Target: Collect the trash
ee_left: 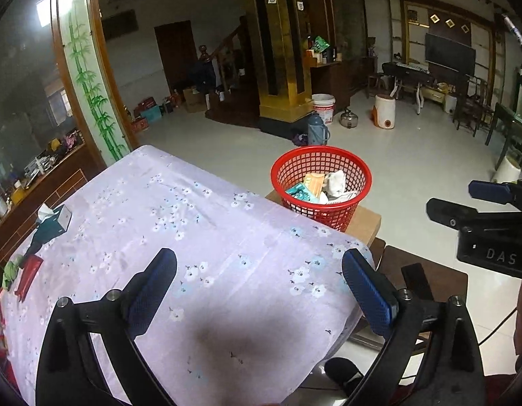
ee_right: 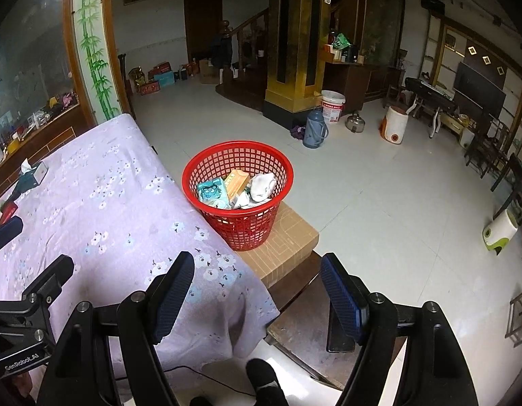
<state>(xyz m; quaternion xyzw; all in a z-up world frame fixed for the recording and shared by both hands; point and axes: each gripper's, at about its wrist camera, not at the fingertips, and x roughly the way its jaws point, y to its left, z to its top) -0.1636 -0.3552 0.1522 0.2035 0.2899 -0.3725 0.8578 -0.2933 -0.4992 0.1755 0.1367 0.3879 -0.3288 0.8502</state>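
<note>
A round red plastic lattice basket point(ee_right: 239, 196) stands upright on a brown cardboard box point(ee_right: 288, 237), just beside the edge of the lilac floral tablecloth point(ee_right: 91, 209). Inside lie a teal cartoon-printed packet point(ee_right: 212, 193), an orange carton point(ee_right: 237, 182) and crumpled white tissue point(ee_right: 262, 182).

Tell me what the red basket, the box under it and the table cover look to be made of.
Red basket: moulded plastic, probably, with a slightly glossy open grid wall. Box under it: plain brown cardboard, matte, with printed lines on top. Table cover: thin lilac floral cloth, judging by its soft folds at the corner.
</note>
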